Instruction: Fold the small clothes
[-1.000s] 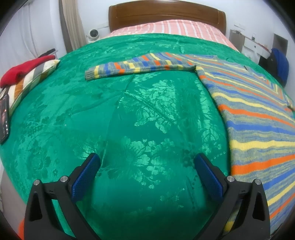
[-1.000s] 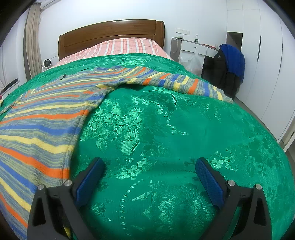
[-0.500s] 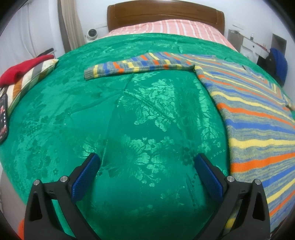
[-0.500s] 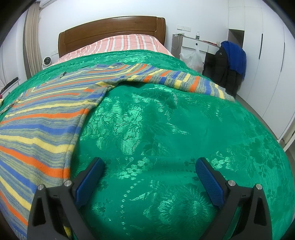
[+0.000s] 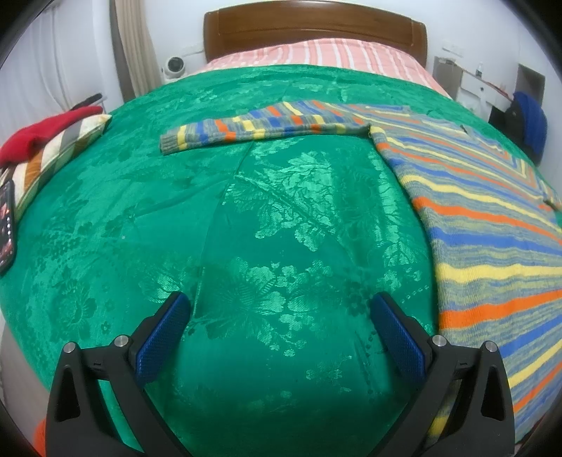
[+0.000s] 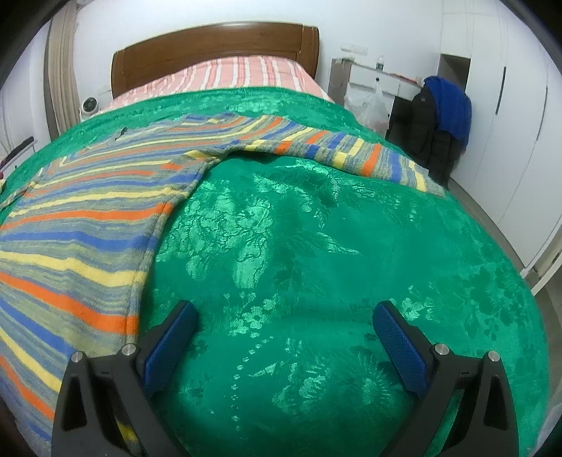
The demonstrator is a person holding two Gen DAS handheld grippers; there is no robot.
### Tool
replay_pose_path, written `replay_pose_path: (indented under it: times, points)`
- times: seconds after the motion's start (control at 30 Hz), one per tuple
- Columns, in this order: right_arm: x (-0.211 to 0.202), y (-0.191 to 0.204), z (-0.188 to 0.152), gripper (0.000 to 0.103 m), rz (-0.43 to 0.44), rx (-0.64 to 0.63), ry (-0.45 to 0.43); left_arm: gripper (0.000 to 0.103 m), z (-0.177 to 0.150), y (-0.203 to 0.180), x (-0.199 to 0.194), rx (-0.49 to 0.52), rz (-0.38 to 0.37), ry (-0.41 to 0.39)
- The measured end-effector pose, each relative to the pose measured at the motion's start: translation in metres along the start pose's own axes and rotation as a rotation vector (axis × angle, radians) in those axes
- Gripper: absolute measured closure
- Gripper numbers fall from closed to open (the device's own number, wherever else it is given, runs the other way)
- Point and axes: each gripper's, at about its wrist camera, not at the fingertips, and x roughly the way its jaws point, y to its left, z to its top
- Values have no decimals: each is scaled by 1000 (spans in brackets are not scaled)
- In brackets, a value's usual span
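Observation:
A striped knit sweater (image 5: 491, 218) in orange, blue, yellow and grey lies flat on the green bedspread (image 5: 246, 228). Its left sleeve (image 5: 253, 128) stretches out to the left; in the right wrist view the body (image 6: 80, 225) lies at the left and the right sleeve (image 6: 351, 154) runs out to the right. My left gripper (image 5: 281, 330) is open and empty over bare bedspread, left of the sweater's hem. My right gripper (image 6: 284, 334) is open and empty, its left finger (image 6: 168, 344) at the sweater's side edge.
A striped pillow with a red cloth (image 5: 45, 130) lies at the left bed edge, with a phone (image 5: 7, 225) below it. A wooden headboard (image 5: 316, 28) stands at the far end. A chair with dark and blue coats (image 6: 442, 123) and white wardrobe doors (image 6: 520, 123) are at the right.
Both grippers stay open and almost still over the bedspread. The views have shifted slightly; the right wrist view has tilted a little. The sweater has not moved.

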Motion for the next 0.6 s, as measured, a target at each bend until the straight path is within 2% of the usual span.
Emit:
replay_pose_path:
  times: [0.07,0.13,0.23,0.33,0.43,0.47,0.53,0.6]
  points:
    - [-10,-9,11,4,47,45,15,0,-1,0,0,-1,-2,-4]
    - [-24,-31,27,4,115,116,-19,0,-1,0,-1,0,-1,-7]
    - [-32,-87,66,3,172,248,-63,0,-1,0,0,0,1,-12]
    - [-4,-147,102,4,238,394,17,0,0,-1,0,-4,5,-14]
    - [42,-197,121,22,271,554,133,0,-1,-1,-1,-5,8,-19]
    - [62,-212,123,30,283,630,177,0,-1,-1,-1,-5,9,-20]
    - [87,-225,122,34,305,717,215,0,-2,-1,-1,-5,11,-23]
    - [101,-227,122,41,314,749,224,0,-2,-1,-1,-6,13,-26]
